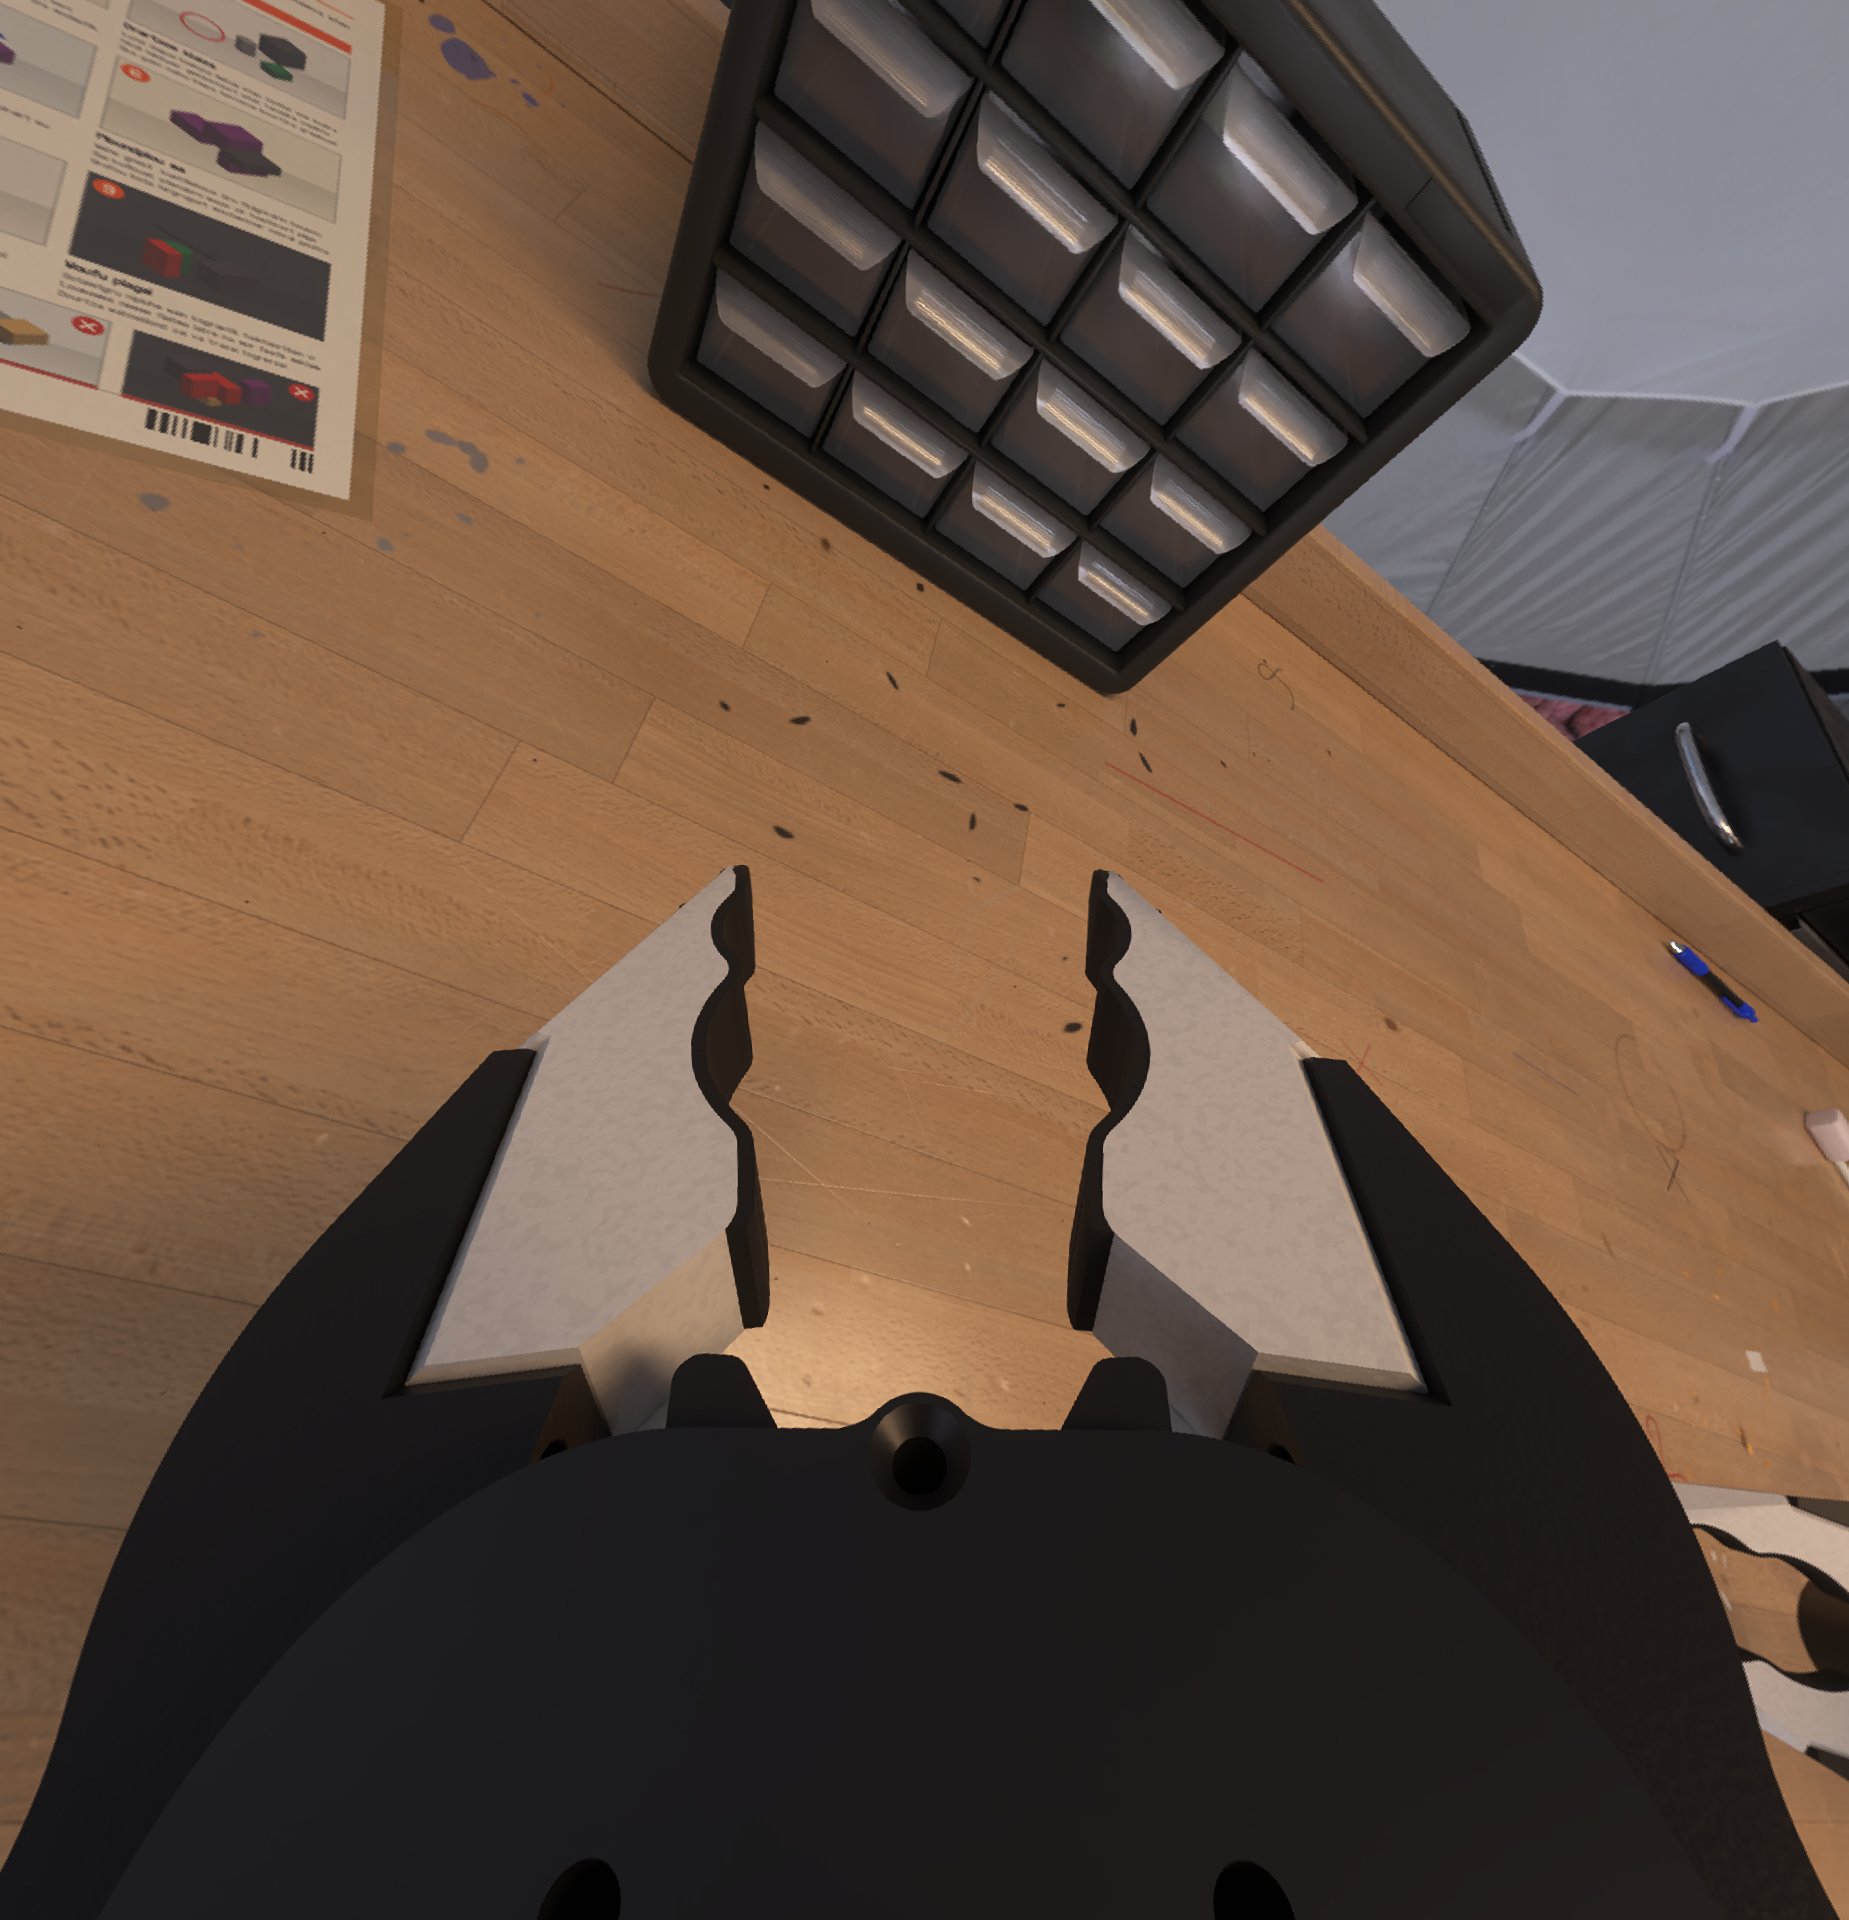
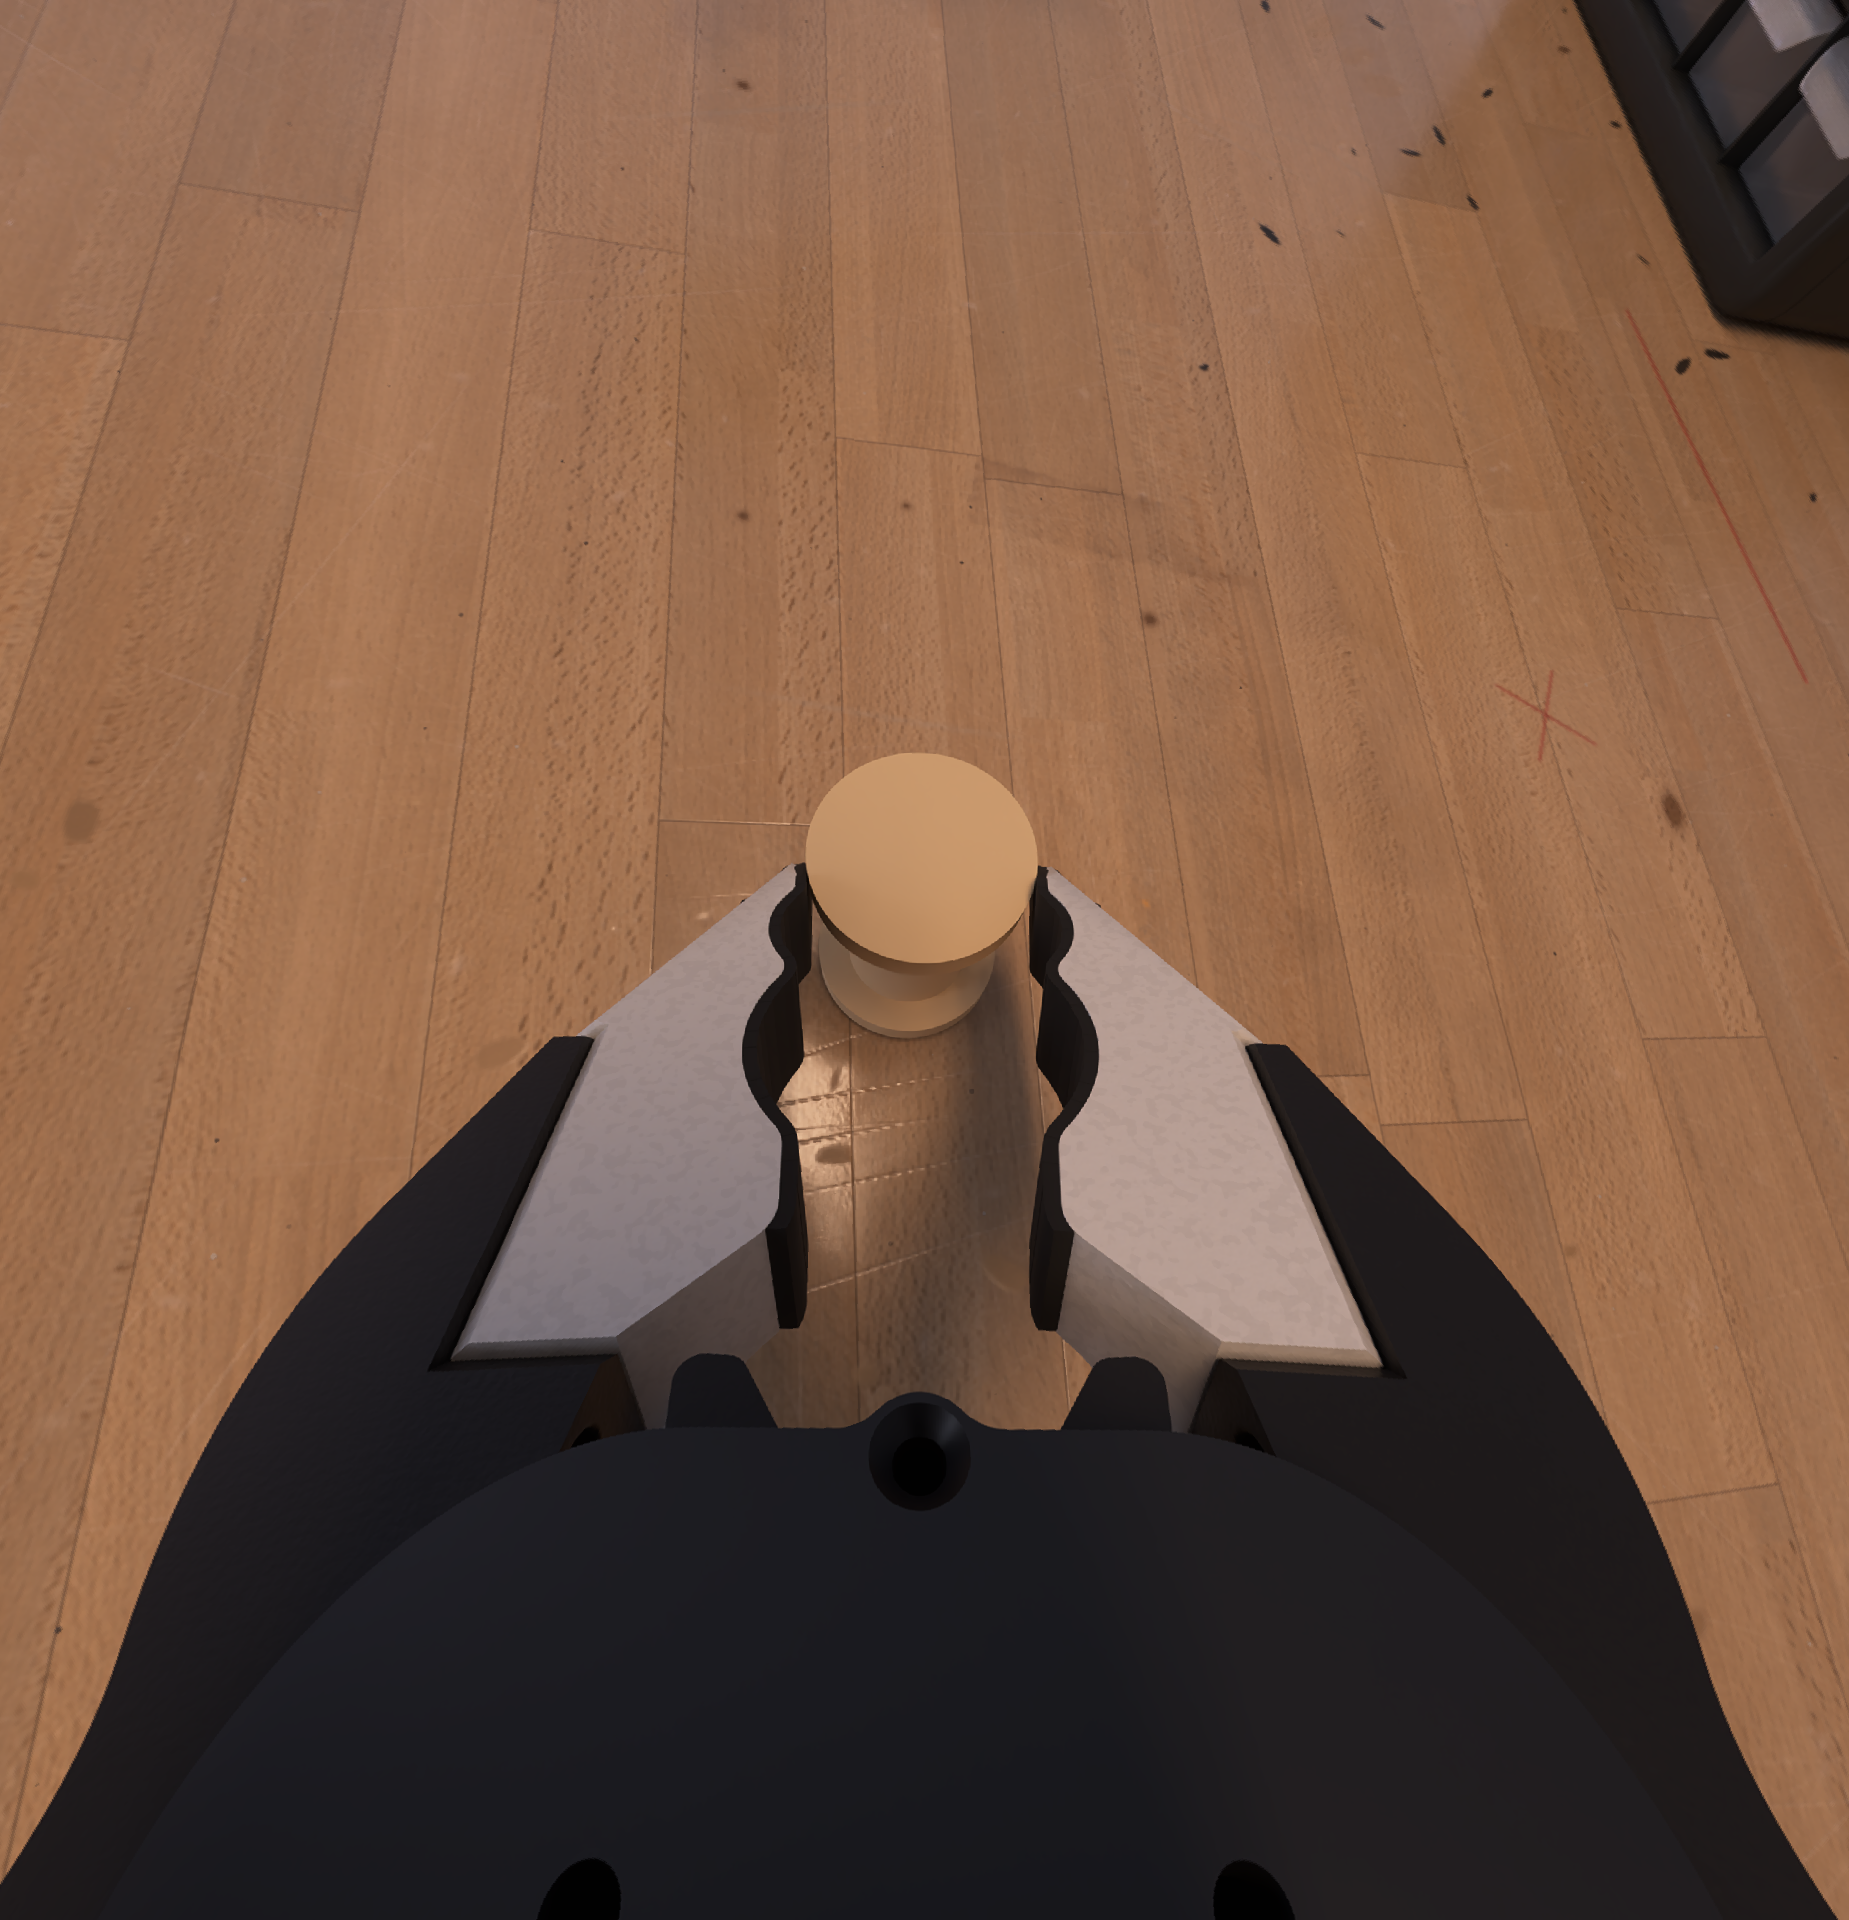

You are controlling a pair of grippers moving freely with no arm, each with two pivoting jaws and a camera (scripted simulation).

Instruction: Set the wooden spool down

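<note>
The wooden spool (image 2: 920, 857) is a light tan reel with round flanges. It stands upright between the fingertips of my right gripper (image 2: 920, 883), which is shut on its top flange. Its lower flange is at or just above the wooden bench (image 2: 484, 520); I cannot tell if they touch. My left gripper (image 1: 920, 883) is open and empty above the bench. The spool does not show clearly in the left wrist view, where part of the right gripper's finger (image 1: 1772, 1558) pokes in at the lower right edge.
A black cabinet of small drawers (image 1: 1086, 312) stands ahead of the left gripper; its corner (image 2: 1772, 156) shows at the right wrist view's top right. A printed instruction sheet (image 1: 161, 208) lies at top left. A blue pen (image 1: 1715, 982) and a white block (image 1: 1834, 1132) lie near the bench's right edge.
</note>
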